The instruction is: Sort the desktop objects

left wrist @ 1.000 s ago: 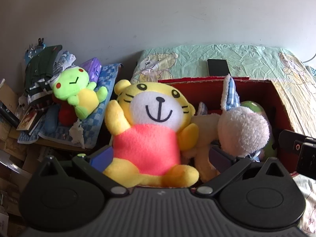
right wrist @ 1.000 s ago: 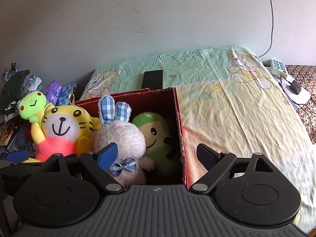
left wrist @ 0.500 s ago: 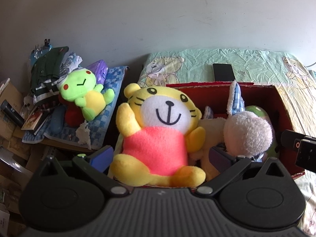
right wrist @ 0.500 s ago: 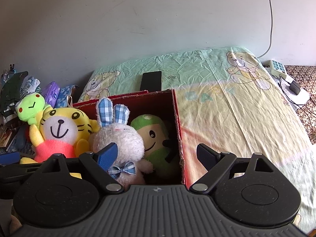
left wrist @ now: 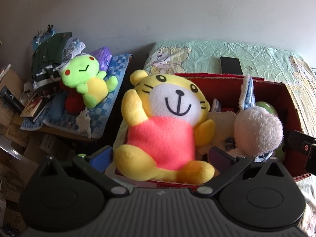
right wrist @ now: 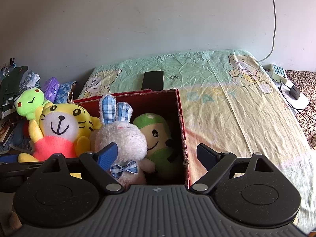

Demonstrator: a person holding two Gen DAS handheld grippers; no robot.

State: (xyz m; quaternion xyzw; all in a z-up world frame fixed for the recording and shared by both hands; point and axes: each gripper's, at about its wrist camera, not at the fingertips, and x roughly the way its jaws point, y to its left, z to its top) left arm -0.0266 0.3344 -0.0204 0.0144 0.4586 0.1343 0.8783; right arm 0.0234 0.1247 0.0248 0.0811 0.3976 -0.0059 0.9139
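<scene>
Left wrist: my left gripper (left wrist: 161,156) has its jaws spread wide, empty, flanking the tiger toy (left wrist: 167,122) that sits at the red box's (left wrist: 276,90) 9 o'clock end. Frog toy (left wrist: 86,83) at 10 o'clock, outside.

Right wrist: my right gripper (right wrist: 158,156) is also spread and empty; rabbit toy (right wrist: 120,138) at 11 o'clock inside the box.

My left tongs (left wrist: 161,157) are matt black plastic, ribbed at the base, with small shiny metal rivets. The tiger toy (left wrist: 167,126) is soft fleece — smooth, short-napped. The rabbit (right wrist: 120,138) is rougher, nubbly plush with checked cloth ears. The red box (right wrist: 180,118) looks like raw-edged cardboard — the bed sheet (right wrist: 227,102) is creased cotton.
</scene>
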